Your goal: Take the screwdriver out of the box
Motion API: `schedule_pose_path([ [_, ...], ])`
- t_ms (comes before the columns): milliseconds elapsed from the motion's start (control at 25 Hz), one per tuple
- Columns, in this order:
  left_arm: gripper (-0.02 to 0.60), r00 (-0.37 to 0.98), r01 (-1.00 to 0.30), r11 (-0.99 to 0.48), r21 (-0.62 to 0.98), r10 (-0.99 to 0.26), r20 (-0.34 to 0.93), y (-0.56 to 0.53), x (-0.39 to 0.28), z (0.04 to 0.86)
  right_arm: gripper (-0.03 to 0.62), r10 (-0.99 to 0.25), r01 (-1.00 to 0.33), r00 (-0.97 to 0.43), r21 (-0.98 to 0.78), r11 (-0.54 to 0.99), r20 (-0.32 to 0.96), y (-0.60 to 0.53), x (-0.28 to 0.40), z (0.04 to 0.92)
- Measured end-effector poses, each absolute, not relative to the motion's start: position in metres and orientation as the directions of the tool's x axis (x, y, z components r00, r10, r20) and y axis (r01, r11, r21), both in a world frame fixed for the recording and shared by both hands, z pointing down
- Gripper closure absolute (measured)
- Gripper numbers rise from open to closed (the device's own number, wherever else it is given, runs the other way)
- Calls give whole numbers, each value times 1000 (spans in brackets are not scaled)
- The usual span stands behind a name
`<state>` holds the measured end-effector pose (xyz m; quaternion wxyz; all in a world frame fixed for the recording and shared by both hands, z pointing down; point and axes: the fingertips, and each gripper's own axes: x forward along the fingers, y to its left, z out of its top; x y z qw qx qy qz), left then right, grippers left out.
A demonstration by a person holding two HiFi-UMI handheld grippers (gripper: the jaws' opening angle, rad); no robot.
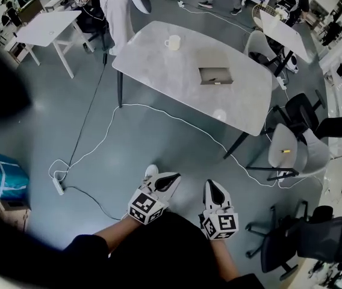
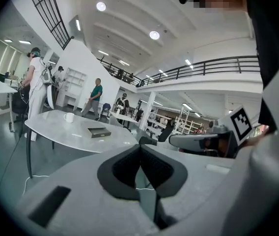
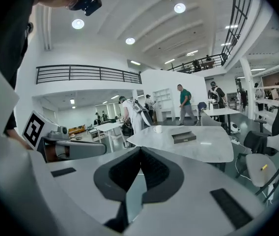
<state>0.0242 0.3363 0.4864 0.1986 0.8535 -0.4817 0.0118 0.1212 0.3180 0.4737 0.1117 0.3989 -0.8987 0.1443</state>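
A flat dark box (image 1: 215, 75) lies on the grey table (image 1: 153, 65), far ahead of me across the floor. It shows small in the left gripper view (image 2: 98, 132) and in the right gripper view (image 3: 184, 137). No screwdriver can be made out in any view. My left gripper (image 1: 170, 179) and right gripper (image 1: 214, 190) are held side by side close to my body, well short of the table. The left gripper (image 2: 140, 149) has its jaws together with nothing between them. So does the right gripper (image 3: 140, 151).
A white cup (image 1: 172, 42) stands on the table's far side. A white cable (image 1: 159, 110) runs over the floor to a power strip (image 1: 58, 186). Grey chairs (image 1: 291, 152) and a black office chair (image 1: 303, 236) stand at the right. People stand beyond the table.
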Motion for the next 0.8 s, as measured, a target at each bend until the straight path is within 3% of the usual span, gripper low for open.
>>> schedule_pose_path([
  [400, 566, 584, -788, -506, 351, -794, 166, 186, -121, 467, 591, -728, -801, -587, -127, 585, 354, 188, 3, 462],
  [800, 566, 603, -755, -501, 424, -783, 150, 136, -167, 485, 591, -782, -829, -549, -73, 554, 296, 139, -45, 445],
])
